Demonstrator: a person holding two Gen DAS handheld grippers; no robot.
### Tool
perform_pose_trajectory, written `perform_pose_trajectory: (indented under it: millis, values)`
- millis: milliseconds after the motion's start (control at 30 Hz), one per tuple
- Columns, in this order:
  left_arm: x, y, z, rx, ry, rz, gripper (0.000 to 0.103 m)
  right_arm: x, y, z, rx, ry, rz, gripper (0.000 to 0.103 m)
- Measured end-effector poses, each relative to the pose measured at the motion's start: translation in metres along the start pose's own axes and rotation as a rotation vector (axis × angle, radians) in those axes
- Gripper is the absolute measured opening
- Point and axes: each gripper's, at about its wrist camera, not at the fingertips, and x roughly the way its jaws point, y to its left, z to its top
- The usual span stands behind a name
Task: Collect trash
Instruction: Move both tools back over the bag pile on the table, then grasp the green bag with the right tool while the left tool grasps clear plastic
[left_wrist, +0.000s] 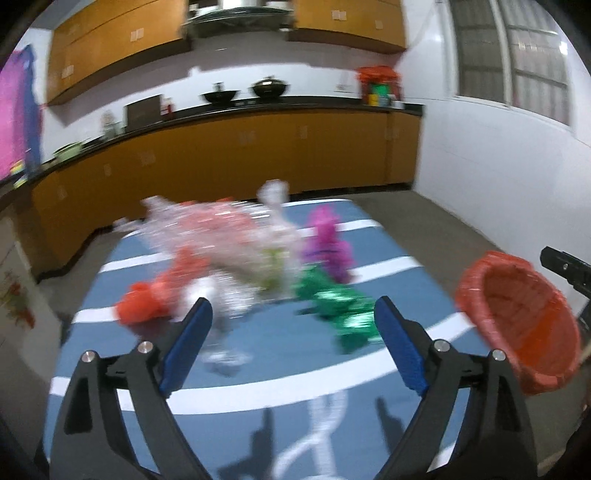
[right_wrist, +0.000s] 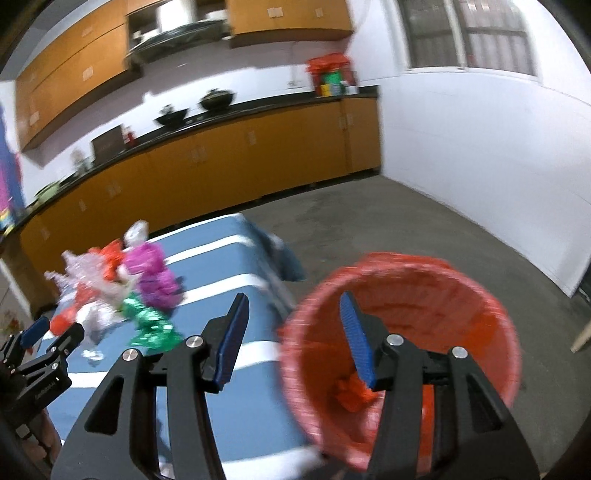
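Note:
A heap of crumpled trash lies on the blue white-striped table (left_wrist: 258, 376): clear plastic wrap (left_wrist: 221, 236), an orange piece (left_wrist: 147, 299), a purple piece (left_wrist: 327, 243) and a green foil piece (left_wrist: 343, 314). My left gripper (left_wrist: 293, 317) is open and empty, hovering just before the heap. A red woven bin (right_wrist: 399, 347) stands off the table's right edge, with an orange scrap (right_wrist: 354, 395) inside. My right gripper (right_wrist: 295, 332) is open and empty over the bin's near rim. The bin also shows in the left wrist view (left_wrist: 521, 325).
A long orange cabinet run with a black counter (left_wrist: 258, 107) lines the far wall, carrying pots and a red box. A white wall (right_wrist: 480, 166) stands to the right. Grey floor (right_wrist: 369, 221) surrounds the table. The left gripper shows at the far left of the right wrist view (right_wrist: 51, 332).

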Motion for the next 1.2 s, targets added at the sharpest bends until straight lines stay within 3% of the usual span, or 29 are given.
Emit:
perform_pose_trajectory:
  millis: [233, 467, 867, 1200]
  values:
    - [0.004, 0.077, -0.009, -0.102, -0.006, 0.123, 0.088, 0.046, 0.074, -0.007, -0.091, 0.079, 0.125, 0.052]
    - [0.004, 0.118, -0.017, -0.15, -0.024, 0.172, 0.088, 0.085, 0.129, -0.017, -0.19, 0.156, 0.18, 0.053]
    - [0.012, 0.14, -0.022, -0.191, -0.026, 0.173, 0.088, 0.125, 0.148, -0.027, -0.237, 0.252, 0.176, 0.055]
    - [0.018, 0.133, -0.019, -0.187, -0.023, 0.16, 0.088, 0.144, 0.156, -0.037, -0.289, 0.306, 0.166, 0.055]
